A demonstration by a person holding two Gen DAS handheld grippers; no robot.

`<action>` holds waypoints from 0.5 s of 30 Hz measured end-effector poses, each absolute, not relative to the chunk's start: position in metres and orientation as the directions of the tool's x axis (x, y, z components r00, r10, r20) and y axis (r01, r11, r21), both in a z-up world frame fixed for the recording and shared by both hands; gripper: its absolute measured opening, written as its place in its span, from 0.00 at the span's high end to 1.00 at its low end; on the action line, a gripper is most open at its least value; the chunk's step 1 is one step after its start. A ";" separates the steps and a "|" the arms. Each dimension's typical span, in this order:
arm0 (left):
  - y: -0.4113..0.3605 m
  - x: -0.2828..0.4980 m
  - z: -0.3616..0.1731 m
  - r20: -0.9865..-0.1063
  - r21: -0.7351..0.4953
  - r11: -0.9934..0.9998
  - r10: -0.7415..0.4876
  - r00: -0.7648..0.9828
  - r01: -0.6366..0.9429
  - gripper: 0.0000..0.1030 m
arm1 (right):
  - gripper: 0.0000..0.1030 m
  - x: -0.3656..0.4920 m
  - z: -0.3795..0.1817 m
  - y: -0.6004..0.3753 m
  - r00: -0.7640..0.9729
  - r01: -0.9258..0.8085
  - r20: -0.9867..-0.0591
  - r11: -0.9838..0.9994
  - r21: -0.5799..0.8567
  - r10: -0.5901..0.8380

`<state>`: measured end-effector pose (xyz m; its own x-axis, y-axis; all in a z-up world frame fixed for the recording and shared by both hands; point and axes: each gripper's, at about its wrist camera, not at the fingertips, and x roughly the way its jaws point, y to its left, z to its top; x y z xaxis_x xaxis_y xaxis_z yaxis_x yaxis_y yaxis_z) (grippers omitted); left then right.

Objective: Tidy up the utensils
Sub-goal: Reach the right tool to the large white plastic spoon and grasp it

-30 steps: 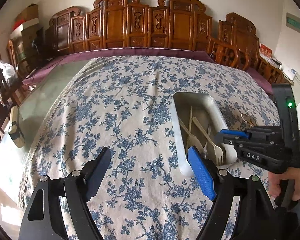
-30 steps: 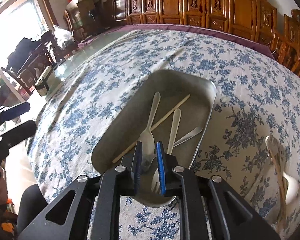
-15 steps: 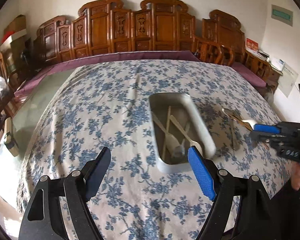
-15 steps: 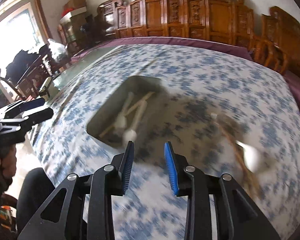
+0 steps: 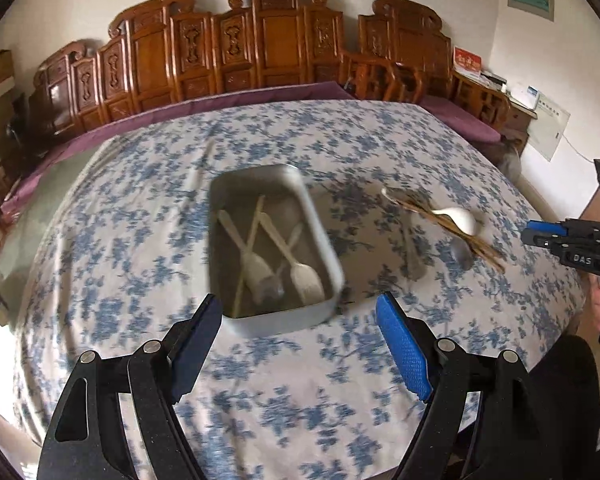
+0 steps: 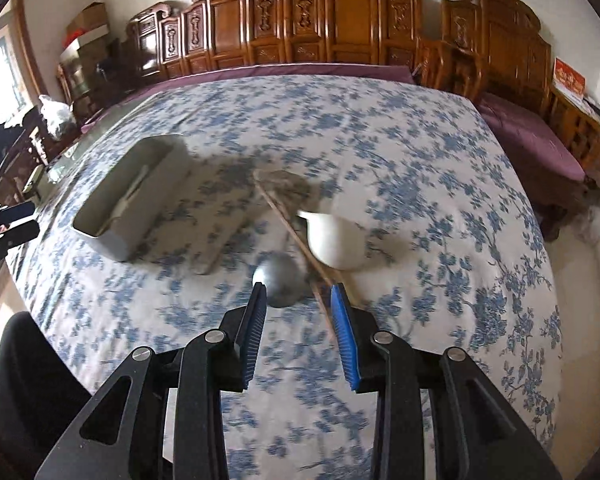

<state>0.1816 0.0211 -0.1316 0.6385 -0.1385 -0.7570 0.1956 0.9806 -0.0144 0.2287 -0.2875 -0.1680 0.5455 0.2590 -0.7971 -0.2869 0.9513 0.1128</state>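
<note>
We have several utensils lying in the tray (image 5: 320, 236); more wait at its 3 o'clock: chopsticks (image 6: 288, 220), white spoon (image 6: 336, 244), metal spoon (image 6: 280, 280). Next, we judge, comes grasping one. Right hand-held gripper (image 6: 298, 304) hovers half-open, empty, over them; left hand-held gripper (image 5: 300, 320) wide open, empty.

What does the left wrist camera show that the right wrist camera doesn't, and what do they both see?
Only the left wrist view looks down into the metal tray and shows its contents: pale spoons and a chopstick lying crossed inside. It also shows the right gripper from the side.

Only the right wrist view shows the right gripper's open jaws close to the loose pile, with the metal spoon bowl between the fingertips.

Both show the tray, the white ceramic spoon, loose chopsticks and the floral tablecloth.
</note>
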 end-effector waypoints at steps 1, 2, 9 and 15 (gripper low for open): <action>0.015 0.185 -0.133 -0.759 -0.020 0.979 -0.147 0.634 0.203 0.26 | 0.65 0.232 -0.171 -0.289 0.543 -0.285 -0.799 0.952 0.113 0.258; 0.011 0.187 -0.134 -0.761 -0.023 0.978 -0.152 0.631 0.207 0.26 | 0.65 0.235 -0.174 -0.291 0.542 -0.283 -0.801 0.953 0.112 0.255; -0.023 0.213 -0.146 -0.784 -0.043 0.972 -0.177 0.595 0.232 0.26 | 0.59 0.265 -0.197 -0.288 0.525 -0.284 -0.811 0.952 0.118 0.258; -0.041 0.225 -0.157 -0.805 -0.044 0.965 -0.186 0.563 0.257 0.26 | 0.52 0.294 -0.207 -0.271 0.521 -0.305 -0.815 0.947 0.101 0.254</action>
<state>0.2252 -0.0413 -0.1568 0.5629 -0.1861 -0.8053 0.2568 0.9655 -0.0437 0.2937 -0.2710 -0.2071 0.5206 0.2544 -0.8150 -0.3053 0.9469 0.1006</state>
